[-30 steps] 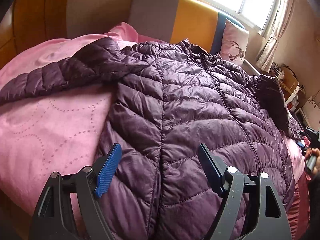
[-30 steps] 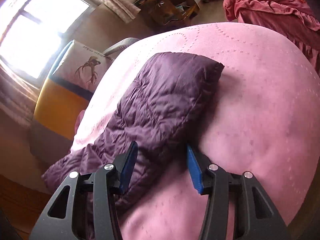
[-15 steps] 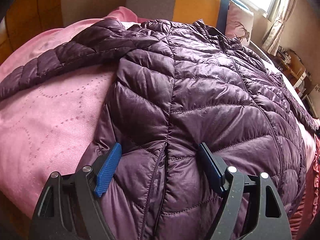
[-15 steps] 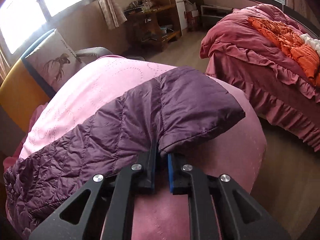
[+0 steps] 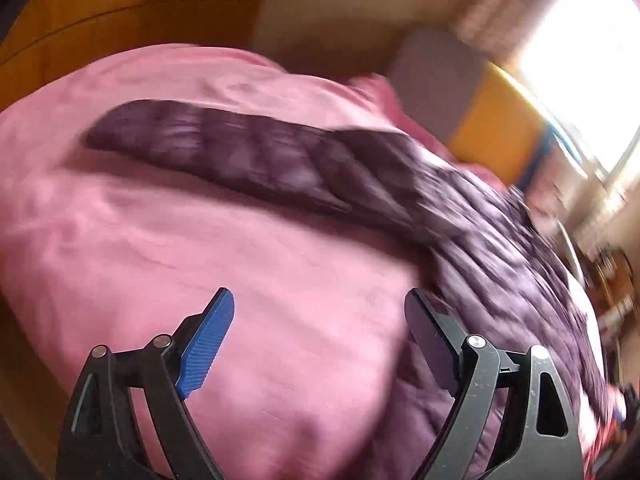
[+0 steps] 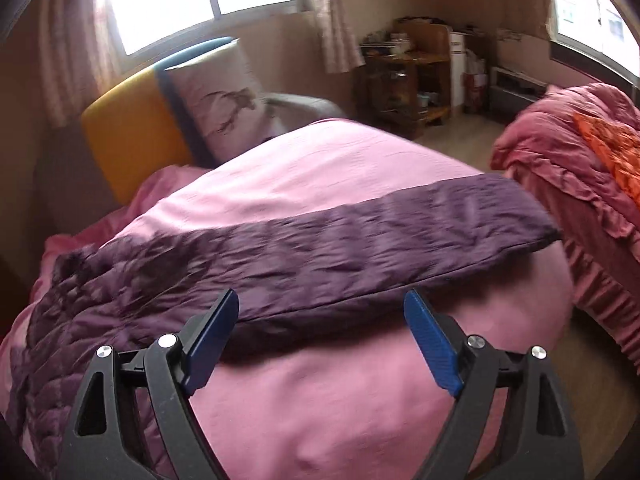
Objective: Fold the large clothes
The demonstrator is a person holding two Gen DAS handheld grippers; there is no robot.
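Since the earlier frames both grippers have swung off the jacket body: the left view, once filled with the quilted front, now looks mostly at pink bedspread, and the right gripper, which was pinched on the sleeve edge half a second ago, has let go.

On the left wrist view, heavily blurred, the left gripper has its jaws wide and opening, with only pink cover between them. The purple jacket lies from 12 to 4 o'clock of the gripper, its body just beside the right-hand finger. One sleeve stretches flat across the cover toward 10 o'clock.

On the right wrist view the right gripper's jaws are spread wide and opening, nothing between the blue pads. The other sleeve lies laid out flat just beyond the fingertips, its cuff end at 2 o'clock near the bed's edge, its shoulder end running to 9 o'clock. A deer-print pillow leans at 11 o'clock, and a second bed stands at 2 o'clock.
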